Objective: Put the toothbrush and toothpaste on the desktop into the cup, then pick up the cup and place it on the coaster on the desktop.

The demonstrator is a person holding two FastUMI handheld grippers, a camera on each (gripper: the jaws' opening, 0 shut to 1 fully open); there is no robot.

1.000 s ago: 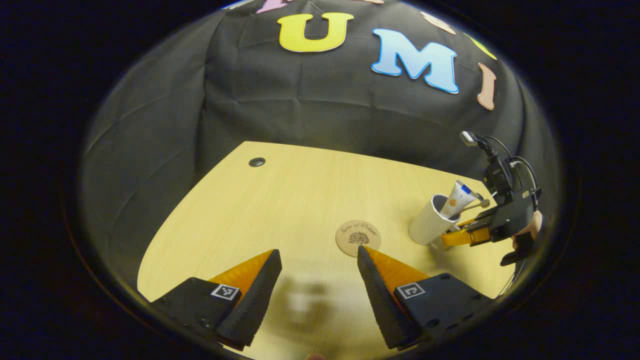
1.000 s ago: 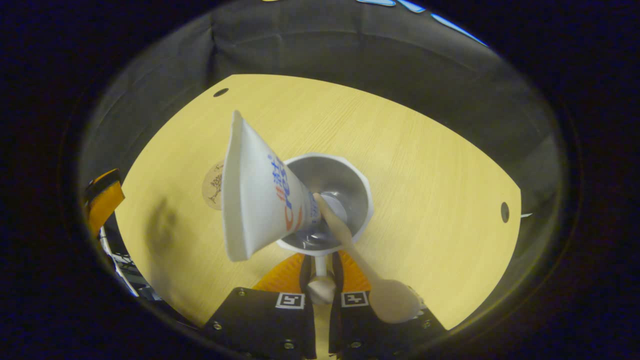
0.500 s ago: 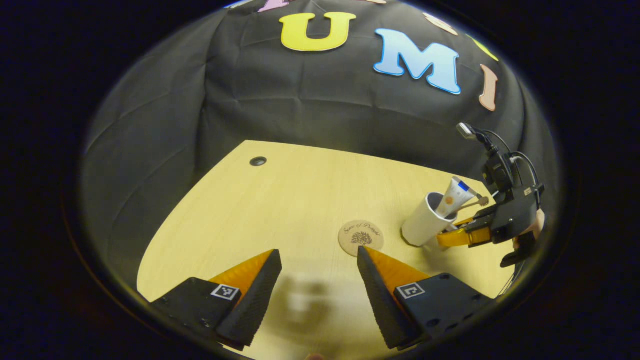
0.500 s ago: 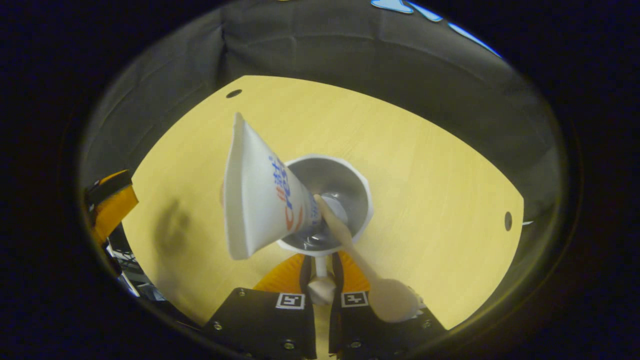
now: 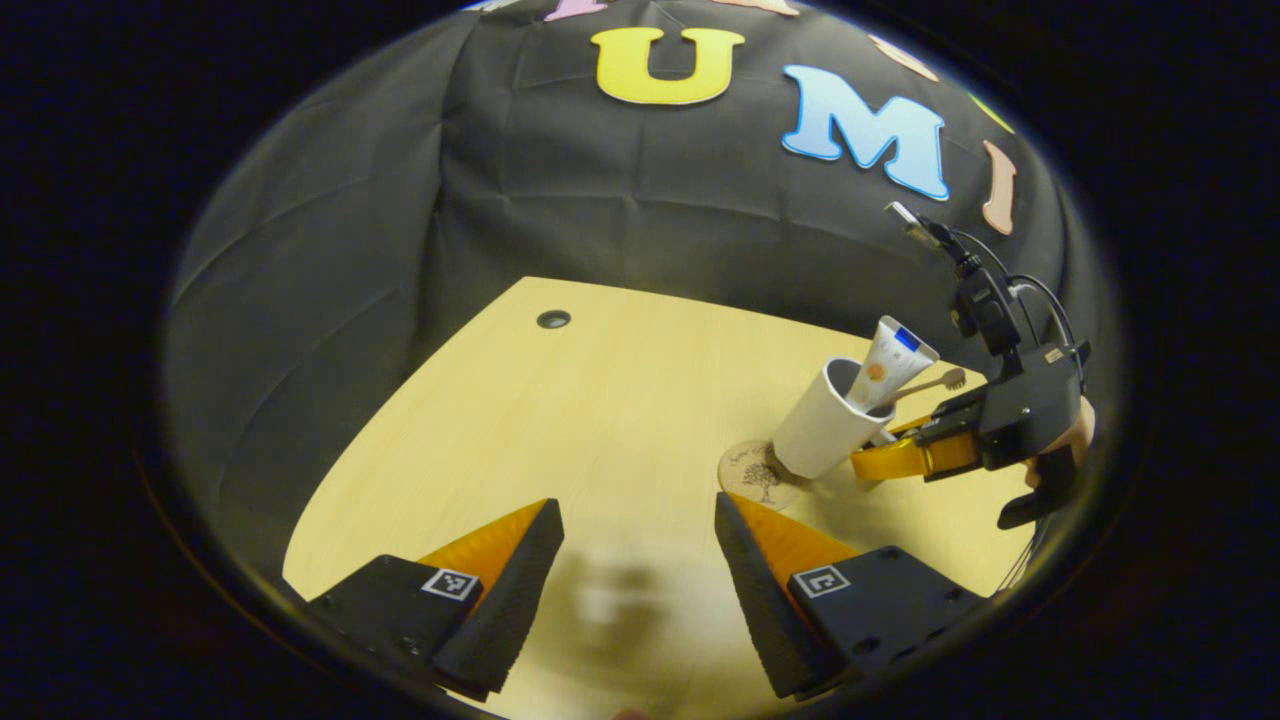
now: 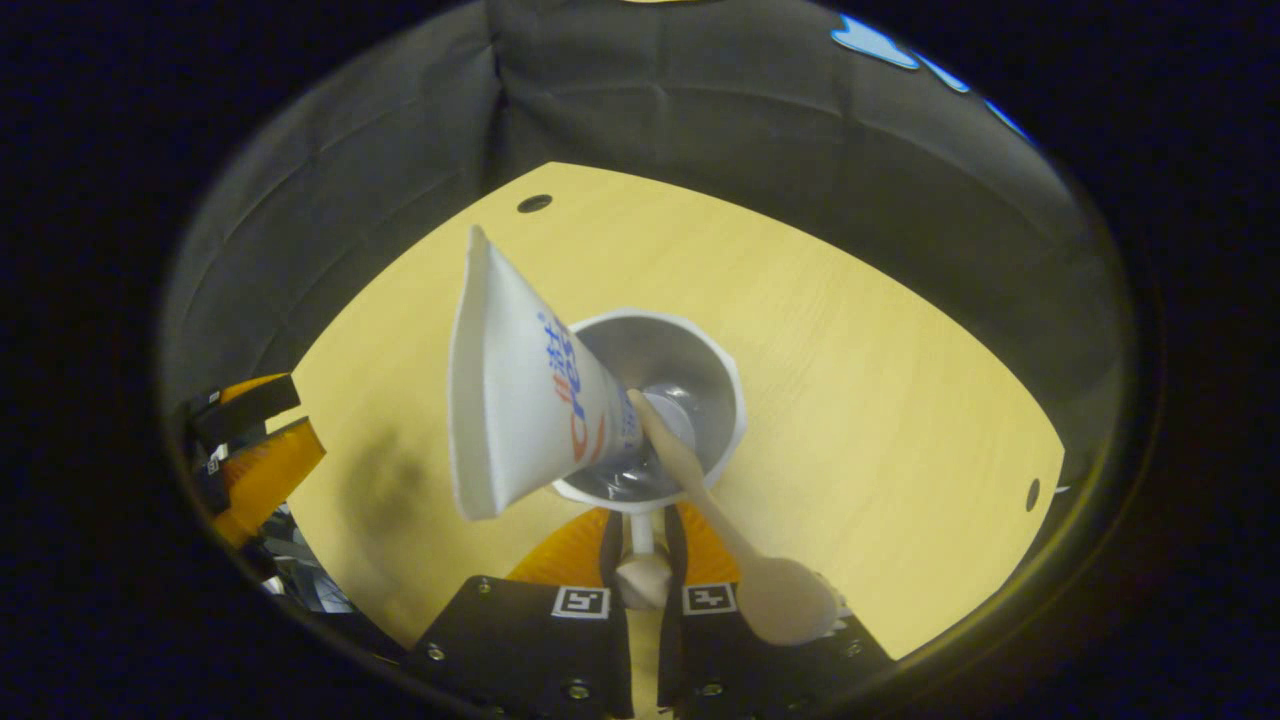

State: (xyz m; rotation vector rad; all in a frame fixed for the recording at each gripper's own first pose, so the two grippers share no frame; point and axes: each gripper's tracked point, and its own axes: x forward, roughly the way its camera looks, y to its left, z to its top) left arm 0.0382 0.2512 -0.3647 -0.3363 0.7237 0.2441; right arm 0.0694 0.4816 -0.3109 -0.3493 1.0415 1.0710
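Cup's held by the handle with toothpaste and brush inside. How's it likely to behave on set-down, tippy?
Probably somewhat tippy: the cup hangs tilted, and the toothpaste and toothbrush lean out over one rim, so it looks top-heavy. The right gripper pinches only the thin handle, so it may swing. It likely isn't heavy.

We see blue and orange print on the toothpaste (image 6: 520,400) and script on the coaster (image 5: 752,472), both illegible to us.
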